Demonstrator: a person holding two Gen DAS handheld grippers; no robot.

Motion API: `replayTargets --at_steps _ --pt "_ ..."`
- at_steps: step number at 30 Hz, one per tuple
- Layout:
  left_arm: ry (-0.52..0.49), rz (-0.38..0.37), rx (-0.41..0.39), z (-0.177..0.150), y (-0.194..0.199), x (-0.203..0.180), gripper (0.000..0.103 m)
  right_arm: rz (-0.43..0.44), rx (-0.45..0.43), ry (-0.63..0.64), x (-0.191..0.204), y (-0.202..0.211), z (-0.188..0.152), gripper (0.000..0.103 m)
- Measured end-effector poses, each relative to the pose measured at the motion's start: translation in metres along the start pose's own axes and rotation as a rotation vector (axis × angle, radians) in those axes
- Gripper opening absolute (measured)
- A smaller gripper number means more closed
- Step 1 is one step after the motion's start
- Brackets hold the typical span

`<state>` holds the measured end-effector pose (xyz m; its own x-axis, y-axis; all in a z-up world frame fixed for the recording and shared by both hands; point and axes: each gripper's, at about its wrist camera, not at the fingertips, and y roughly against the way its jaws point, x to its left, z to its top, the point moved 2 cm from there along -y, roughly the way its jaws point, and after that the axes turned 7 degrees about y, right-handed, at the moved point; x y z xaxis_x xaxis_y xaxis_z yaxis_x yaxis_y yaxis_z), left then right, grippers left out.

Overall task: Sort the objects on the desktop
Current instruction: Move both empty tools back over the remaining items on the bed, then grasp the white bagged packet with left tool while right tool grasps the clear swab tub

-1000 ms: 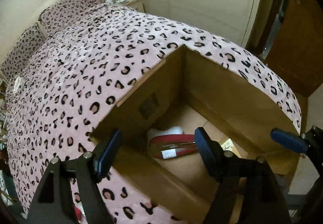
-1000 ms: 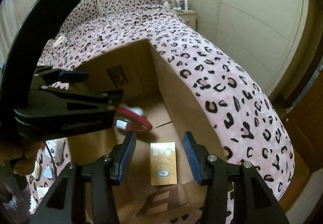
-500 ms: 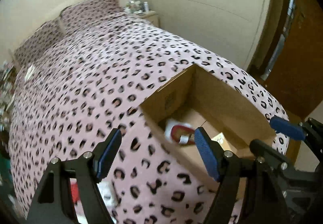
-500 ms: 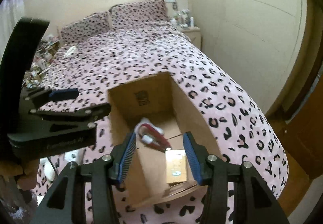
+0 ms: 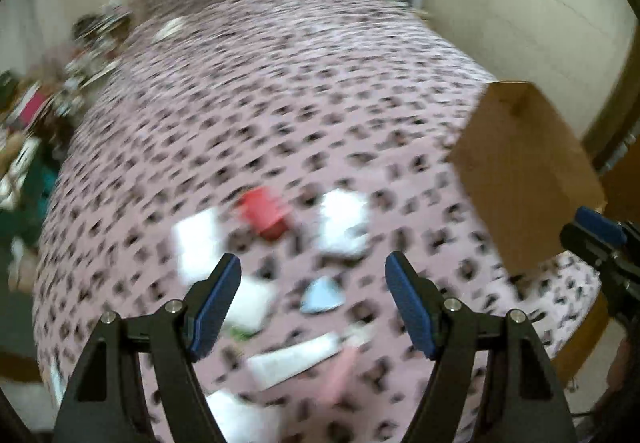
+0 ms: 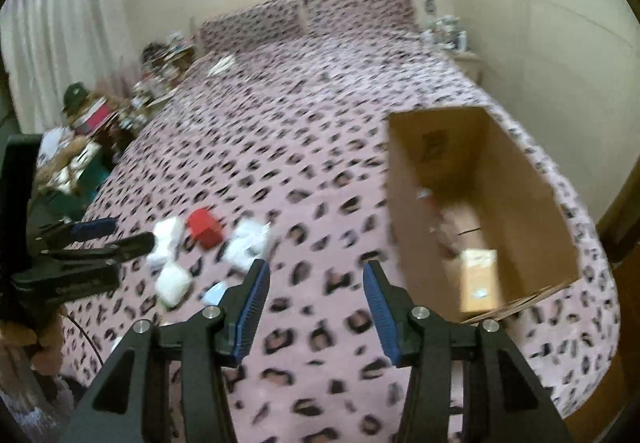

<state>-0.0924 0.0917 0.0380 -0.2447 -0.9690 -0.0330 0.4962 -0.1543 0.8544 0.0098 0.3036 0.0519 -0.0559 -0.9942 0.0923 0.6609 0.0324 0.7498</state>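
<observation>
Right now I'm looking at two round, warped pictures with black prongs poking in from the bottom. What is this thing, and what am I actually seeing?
There is no robot here. A person holds a two-finger gripper in each hand, and each one carries a wide-angle camera looking forward along its fingers, hence the round, bent pictures.

One picture comes from the left gripper, the other from the right gripper. Both are open and hold nothing.

Below them is a bed with a pink leopard-print cover. Loose things lie on it: a red box, several white packets and a small light blue item; the blur hides the details. At the bed's right side sits an open cardboard box, with a yellowish card inside.
</observation>
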Motion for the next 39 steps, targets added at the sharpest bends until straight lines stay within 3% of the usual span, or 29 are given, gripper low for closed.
replayTargets --at_steps 7,16,21,25,31,39 --pt "0.143 0.101 0.031 -0.055 0.010 0.107 0.076 0.064 0.074 0.015 0.048 -0.032 -0.021 0.050" --pt "0.195 0.125 0.085 -0.098 -0.003 0.149 0.076 0.084 0.125 0.049 0.096 -0.058 -0.044 0.050" --pt "0.201 0.096 0.102 -0.083 -0.033 0.146 0.076 0.061 0.137 0.058 0.103 -0.078 -0.037 0.050" --pt "0.206 0.071 0.111 -0.046 -0.069 0.142 0.077 0.057 0.123 0.020 0.098 -0.104 -0.015 0.050" --pt "0.262 0.074 0.165 0.005 -0.138 0.148 0.077 0.041 0.181 -0.116 0.078 -0.177 0.021 0.050" --pt "0.302 0.075 0.261 0.012 -0.214 0.153 0.077 0.031 0.264 -0.210 0.069 -0.243 0.020 0.051"
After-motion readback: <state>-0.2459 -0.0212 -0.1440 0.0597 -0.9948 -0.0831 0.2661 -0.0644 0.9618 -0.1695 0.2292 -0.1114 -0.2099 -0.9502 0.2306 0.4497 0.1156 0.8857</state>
